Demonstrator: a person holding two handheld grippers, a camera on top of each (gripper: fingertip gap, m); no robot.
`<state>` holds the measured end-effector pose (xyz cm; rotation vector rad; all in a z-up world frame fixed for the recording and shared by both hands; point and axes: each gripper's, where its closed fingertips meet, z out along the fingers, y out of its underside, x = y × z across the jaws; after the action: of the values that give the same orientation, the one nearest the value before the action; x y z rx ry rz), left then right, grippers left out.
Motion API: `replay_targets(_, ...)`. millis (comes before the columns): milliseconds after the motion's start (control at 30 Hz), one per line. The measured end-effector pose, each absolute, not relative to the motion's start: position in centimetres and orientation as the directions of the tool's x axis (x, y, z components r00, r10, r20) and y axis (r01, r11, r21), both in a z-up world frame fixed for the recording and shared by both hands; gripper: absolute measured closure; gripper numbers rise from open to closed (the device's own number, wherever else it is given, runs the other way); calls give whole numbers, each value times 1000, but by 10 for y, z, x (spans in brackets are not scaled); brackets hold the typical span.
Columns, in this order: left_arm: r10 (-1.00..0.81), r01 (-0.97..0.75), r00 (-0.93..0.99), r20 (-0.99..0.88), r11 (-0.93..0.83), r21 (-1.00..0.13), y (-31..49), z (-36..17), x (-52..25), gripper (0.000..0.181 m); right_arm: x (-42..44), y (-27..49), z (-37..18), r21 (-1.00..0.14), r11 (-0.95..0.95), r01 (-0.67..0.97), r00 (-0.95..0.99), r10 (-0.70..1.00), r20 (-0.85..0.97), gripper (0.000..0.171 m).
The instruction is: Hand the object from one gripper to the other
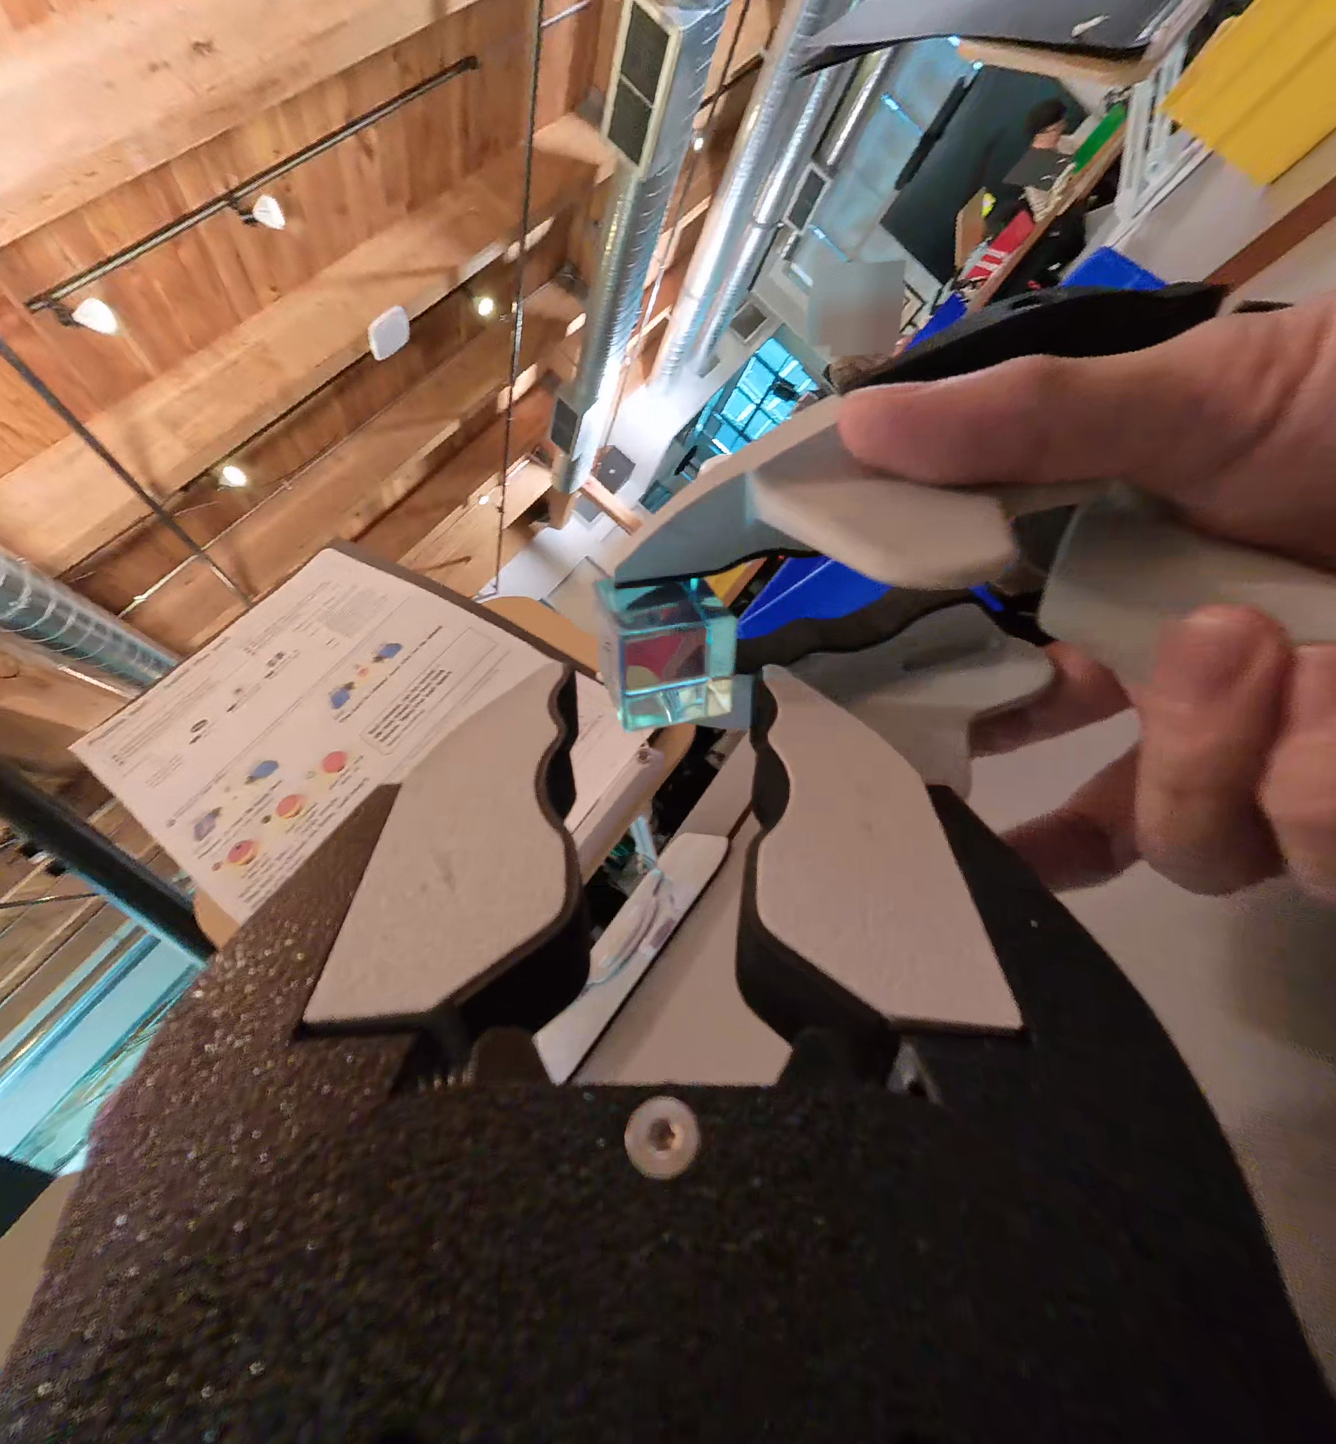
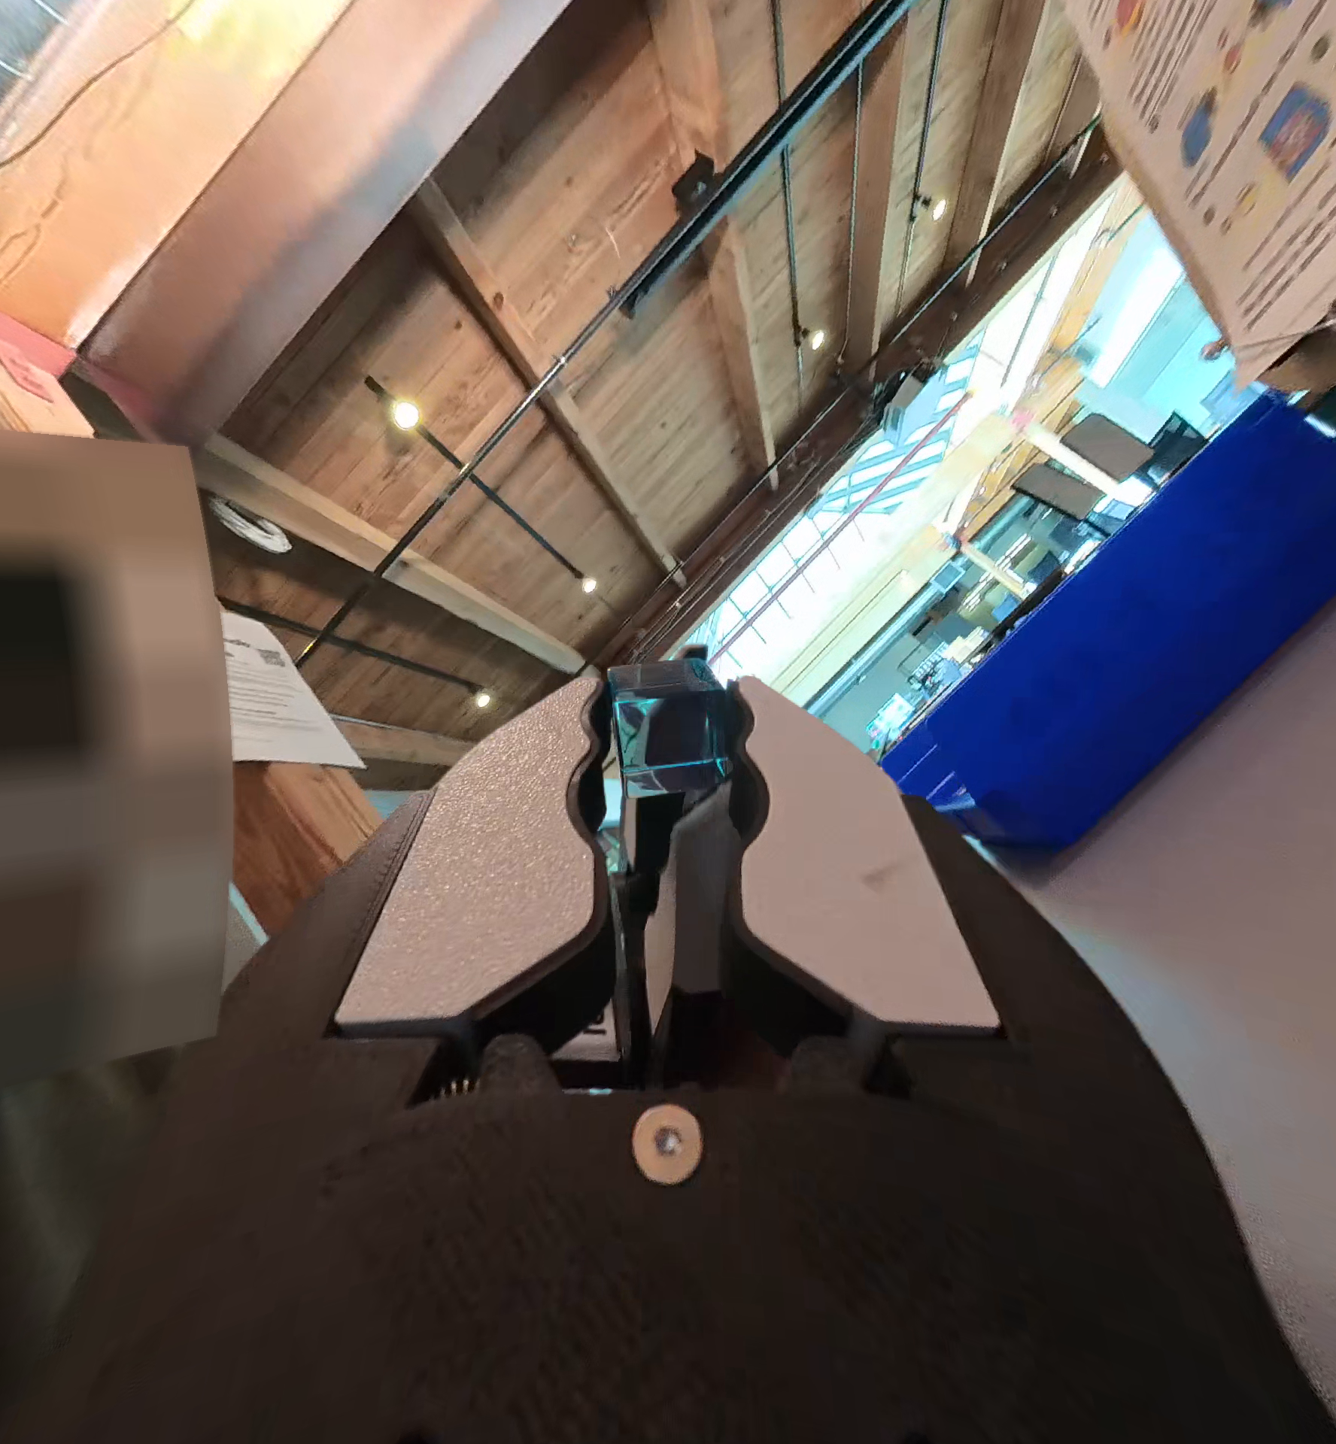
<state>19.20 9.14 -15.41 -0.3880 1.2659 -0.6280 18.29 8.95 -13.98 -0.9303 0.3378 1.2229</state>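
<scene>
A clear glass cube (image 1: 669, 656) with teal edges is clamped between the tips of my right gripper (image 1: 676, 637), which comes in from the right with a person's hand (image 1: 1196, 469) around it. My left gripper (image 1: 665, 695) is open. Its two grey fingertips (image 1: 524, 703) stand on either side of the cube's lower part, with a gap on the left side. In the right wrist view the right gripper (image 2: 669, 727) is shut on the cube (image 2: 669, 734). A finger of the left gripper (image 2: 688, 867) shows through the gap below the cube.
A printed sheet on a board (image 1: 297, 727) stands behind the grippers. A blue bin (image 2: 1118, 664) sits on the pale table (image 2: 1235, 977) to the right. Wooden ceiling and ducts fill the background, with a person far off (image 1: 1040, 148).
</scene>
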Motion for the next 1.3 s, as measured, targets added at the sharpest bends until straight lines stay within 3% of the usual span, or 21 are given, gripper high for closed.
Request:
replay_targets(100,-635,255,182,-751,768,-587,89,-147,186,153,179,88,-135,-408,47,-912,330,673,-662,144)
replay_targets(300,-707,237,48,-706,694,-680,89,-155,190,154,182,88,-140,-487,60,-871,401,659,-637,144)
replay_targets(400,-812,223,-173,-558,519,-825,88,-165,191,154,188,86,-141,-589,80,-804,498,632,-594,124)
replay_targets(500,-811,132,-518,-271,237,-963,76,-178,181,154,186,80,-142,-776,109,-621,662,603,-445,115)
replay_targets(567,-720,33,-689,-79,78,-996,69,-182,168,154,181,78,-150,-909,144,-391,799,543,-257,110)
replay_targets(633,-654,-54,-754,61,-31,-998,69,-181,161,154,176,77,-157,-973,190,-132,882,471,-28,107)
replay_targets(733,-555,-160,-803,219,-153,-975,68,-178,153,154,161,76,-163,-951,245,186,872,405,275,104)
replay_targets(900,-411,-304,-836,365,-207,-930,60,-181,143,154,141,75,-175,-822,282,494,747,346,568,111)
replay_targets(1100,-366,-409,-818,445,-175,-896,52,-194,141,154,132,76,-182,-733,290,615,661,316,680,135)
replay_targets(1300,-442,-396,-755,484,-281,-874,66,-191,158,155,149,87,-183,-730,176,661,697,219,683,141)
